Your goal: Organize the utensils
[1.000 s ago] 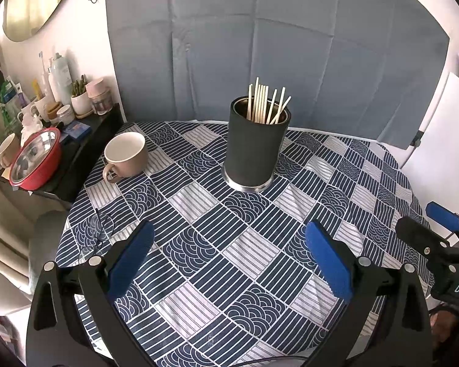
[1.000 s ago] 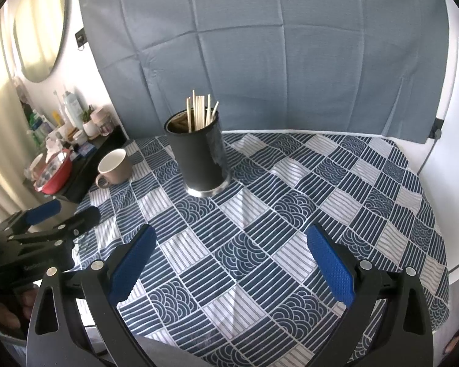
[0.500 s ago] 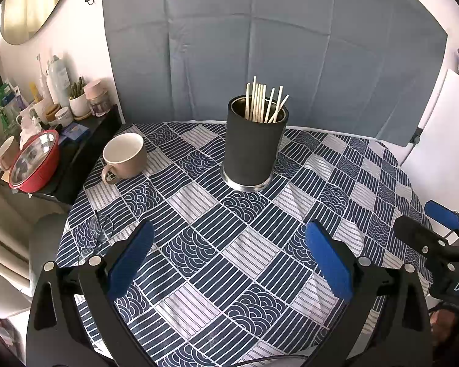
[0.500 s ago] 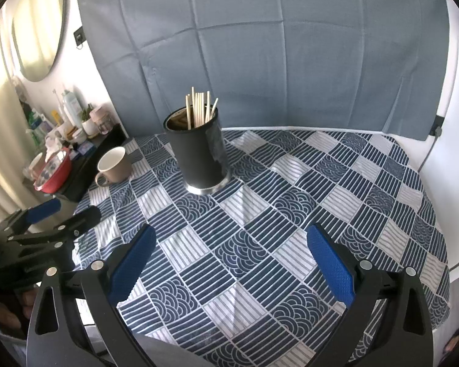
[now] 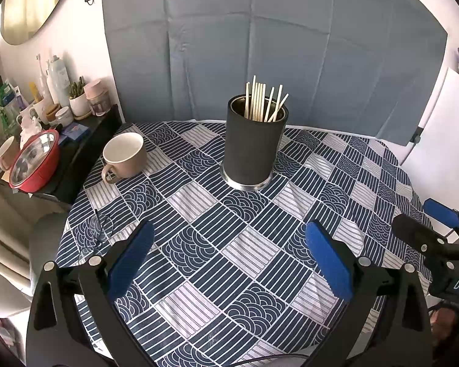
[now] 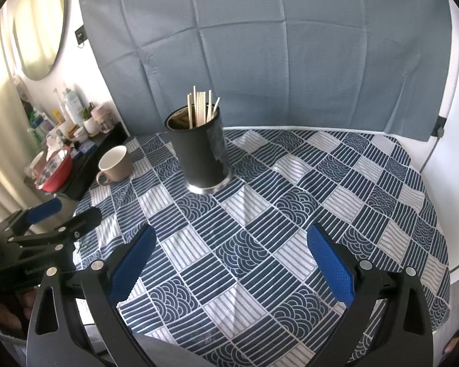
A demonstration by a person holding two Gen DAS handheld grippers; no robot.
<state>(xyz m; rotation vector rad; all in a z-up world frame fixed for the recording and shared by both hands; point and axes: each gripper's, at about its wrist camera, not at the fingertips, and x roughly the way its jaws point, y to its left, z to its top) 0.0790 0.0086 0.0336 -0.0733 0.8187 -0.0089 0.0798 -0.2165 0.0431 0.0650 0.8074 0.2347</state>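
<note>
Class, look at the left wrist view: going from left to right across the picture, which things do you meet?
Red bowl → beige mug → black holder with chopsticks → right tongs at the edge.

We see one table (image 5: 260, 275), two things on it.
A holder (image 5: 254, 150) stands toward the table's back with chopsticks (image 5: 264, 101) upright in it; a mug (image 5: 126, 156) sits to its left, apart, near the edge beside a side shelf (image 5: 85, 153).

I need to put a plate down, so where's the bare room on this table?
Bare tablecloth lies right of the black holder and between it and both open grippers. The left edge is tighter: mug, then the crowded side shelf.
</note>
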